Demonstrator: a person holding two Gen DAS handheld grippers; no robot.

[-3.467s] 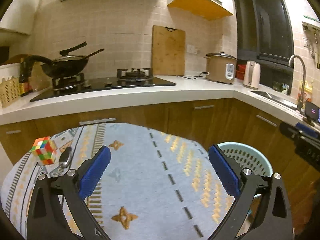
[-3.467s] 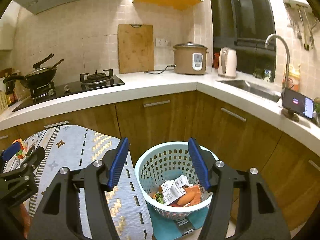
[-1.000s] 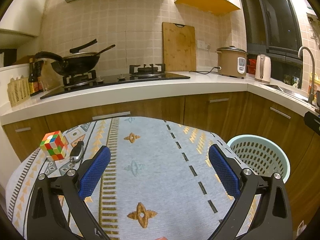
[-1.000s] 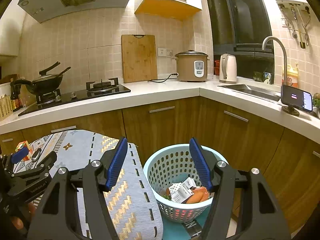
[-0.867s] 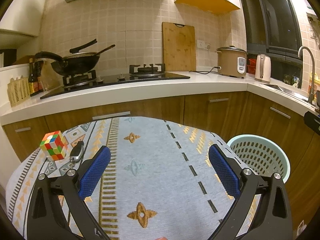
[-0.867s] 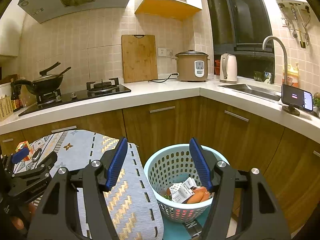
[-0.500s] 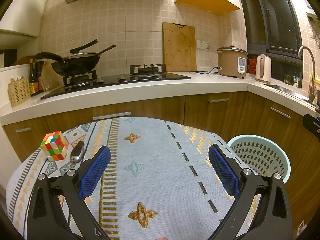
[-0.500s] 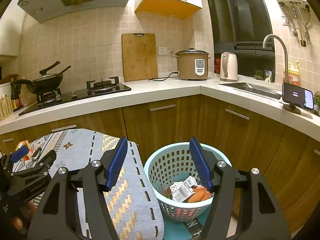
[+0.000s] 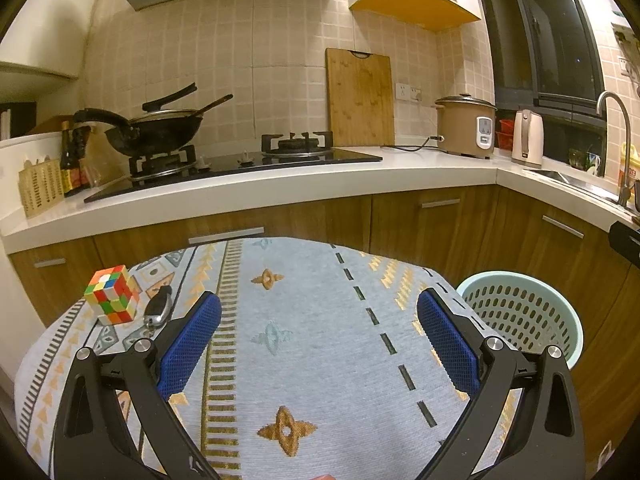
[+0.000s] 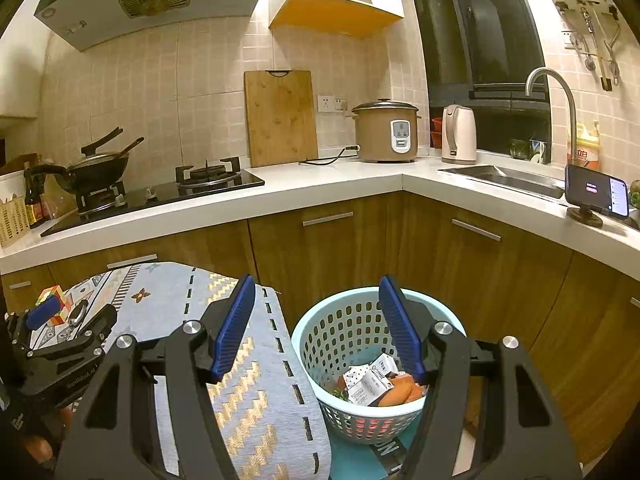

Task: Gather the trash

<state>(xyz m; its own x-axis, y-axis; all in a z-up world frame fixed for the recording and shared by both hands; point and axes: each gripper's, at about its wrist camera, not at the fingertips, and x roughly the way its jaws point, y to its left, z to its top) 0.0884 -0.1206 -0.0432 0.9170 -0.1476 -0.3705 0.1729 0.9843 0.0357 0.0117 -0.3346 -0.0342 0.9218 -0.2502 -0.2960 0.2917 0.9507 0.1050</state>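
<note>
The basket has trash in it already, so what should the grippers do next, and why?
Probably nothing more than pulling back and stopping. The basket holds the wrappers and scraps, both the left gripper and right gripper are open and empty, and the tablecloth shows only a puzzle cube and a key fob, which don't look like trash.

The right hand-held gripper (image 10: 316,322) fills the lower frame, its blue pads (image 10: 234,326) spread wide with nothing between them. Behind its right pad sits a pale blue perforated basket (image 10: 320,344) — crumpled white cartons (image 10: 368,384) and orange scraps (image 10: 396,394) lie in the bottom. Left of the basket, a patterned cloth (image 10: 248,392) covers the bench. At lower left the left hand-held gripper (image 10: 64,328) shows, with a colour cube (image 10: 50,294) just behind it.
</note>
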